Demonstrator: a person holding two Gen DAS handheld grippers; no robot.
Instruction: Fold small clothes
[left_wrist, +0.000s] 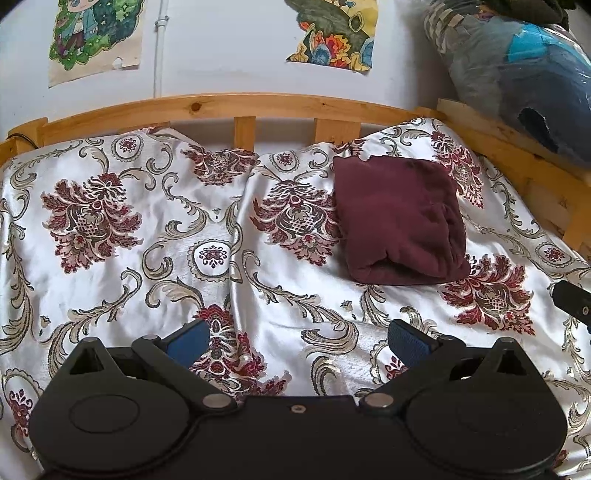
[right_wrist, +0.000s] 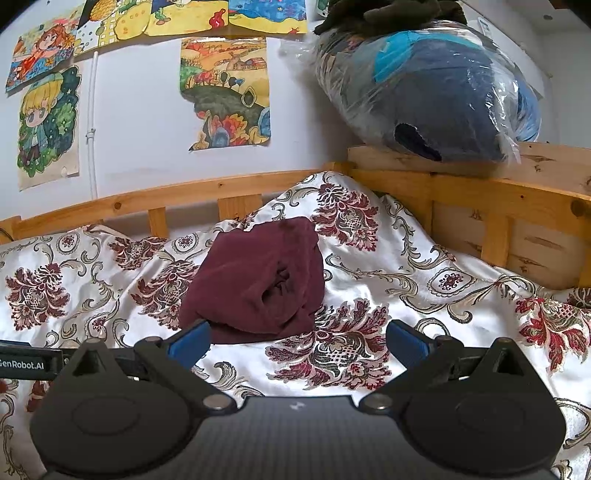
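Left wrist view is showing the left gripper (left_wrist: 297, 341) hovering low in the frame over the floral bedspread (left_wrist: 147, 236), its blue-padded fingers (left_wrist: 188, 339) spread wide apart and gripping nothing. A folded maroon garment (left_wrist: 399, 221) is lying on the bedspread in the upper right of centre, well beyond the fingertips and resting as a compact bundle with its rolled edge facing the camera. A dark piece of the other tool is poking in at the right edge.

Right wrist view is showing the right gripper (right_wrist: 297, 341) likewise standing open, fingers (right_wrist: 406, 345) apart with only bedspread (right_wrist: 424, 273) between them. The maroon garment (right_wrist: 258, 280) is sitting just left of centre, its near edge close to the left finger, though whether they are touching is not clear. A wooden bed rail (right_wrist: 461, 192) is running behind the bedding, a plastic-wrapped bundle (right_wrist: 436, 99) is resting on the rail at the upper right, and coloured drawings (right_wrist: 225, 92) are hanging on the wall across the upper left.
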